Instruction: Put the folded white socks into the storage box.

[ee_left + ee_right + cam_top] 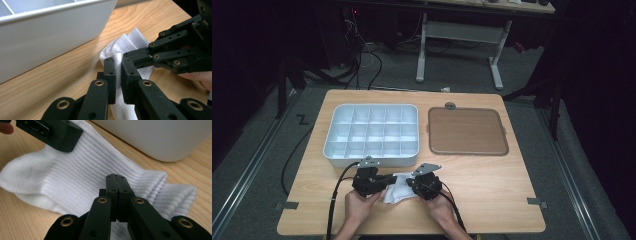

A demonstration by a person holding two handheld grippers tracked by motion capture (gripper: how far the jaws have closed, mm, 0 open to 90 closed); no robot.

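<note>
High view: we are pinching the white ribbed cotton sock (398,189) near the counter's (492,185) front edge, left gripper (388,178) and right gripper (411,182) both clamped on it; uneven pulling risks tearing fabric free.

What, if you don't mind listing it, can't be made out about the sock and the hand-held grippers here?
- White sock, high view: its outline is hidden by the left hand-held gripper and right hand-held gripper.
- Right hand-held gripper, right gripper view: whether its shut jaws pinch fabric is hidden by the jaws themselves.
- Sock, left gripper view: its near end is cut off by the bottom edge.
</note>
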